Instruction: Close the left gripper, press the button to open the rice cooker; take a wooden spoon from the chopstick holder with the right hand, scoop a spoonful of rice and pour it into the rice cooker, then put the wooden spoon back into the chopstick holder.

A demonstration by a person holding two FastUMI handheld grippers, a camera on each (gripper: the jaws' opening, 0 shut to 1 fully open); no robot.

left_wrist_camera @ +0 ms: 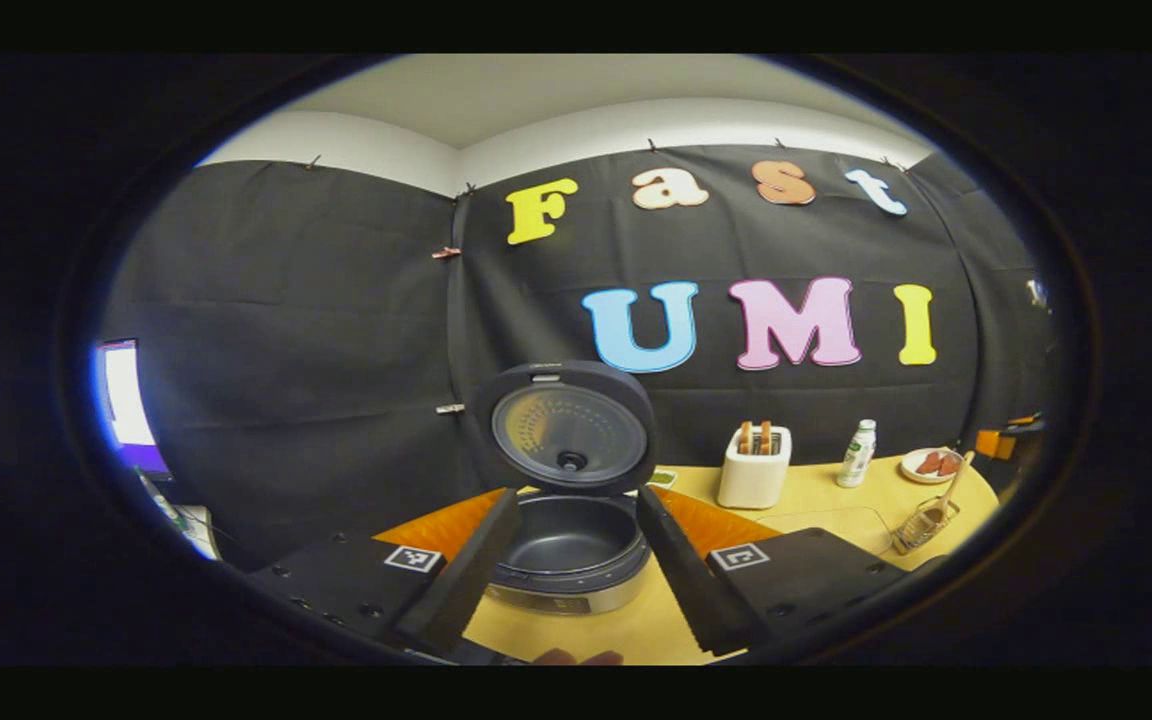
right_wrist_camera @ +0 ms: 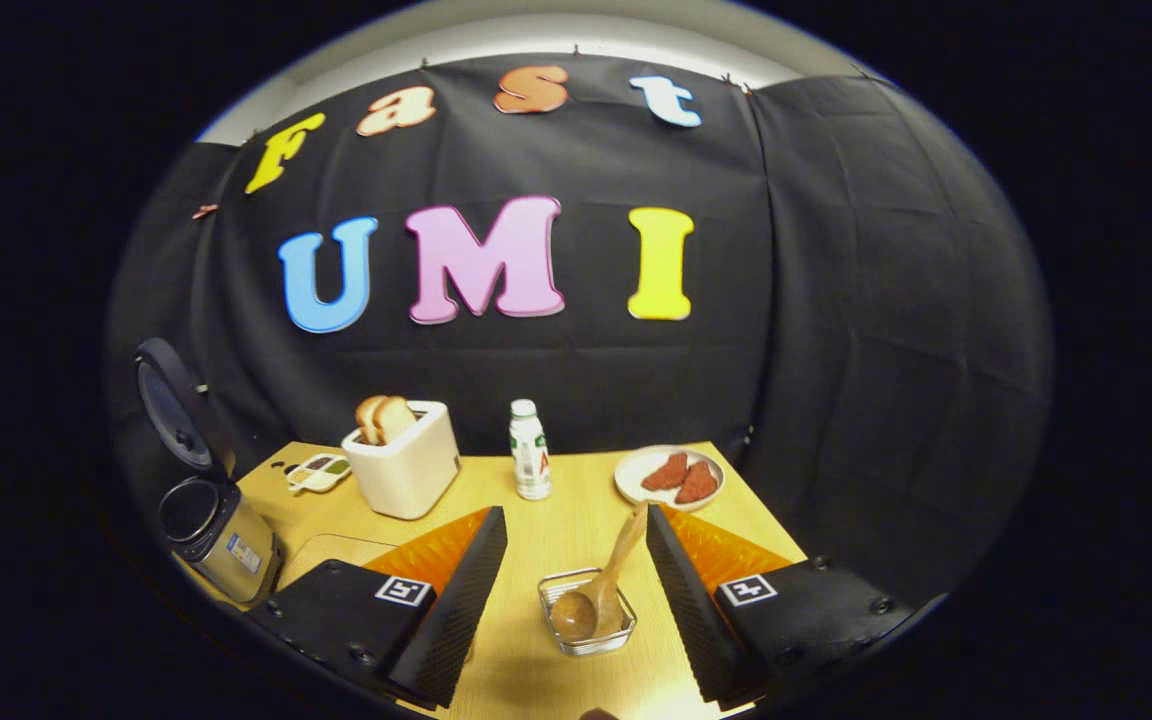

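Rice cooker (left_wrist_camera: 570, 550): lid up, lower centre of left gripper view.
Left gripper (left_wrist_camera: 569, 512): spread wide, empty.
Right gripper (right_wrist_camera: 576, 525): spread wide, empty.
Wooden spoon (right_wrist_camera: 604, 582): leaning in holder (right_wrist_camera: 588, 618) on surface (right_wrist_camera: 536, 540).

The left gripper (left_wrist_camera: 576, 555) has a matte black body with round screws, a square black-and-white marker on each side and orange panels behind its ridged fingers (left_wrist_camera: 461, 575); the right gripper (right_wrist_camera: 576, 590) looks alike.

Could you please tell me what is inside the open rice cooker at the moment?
The rice cooker holds only its dark inner pot, apparently without rice. The pot's near floor is hidden by its rim.
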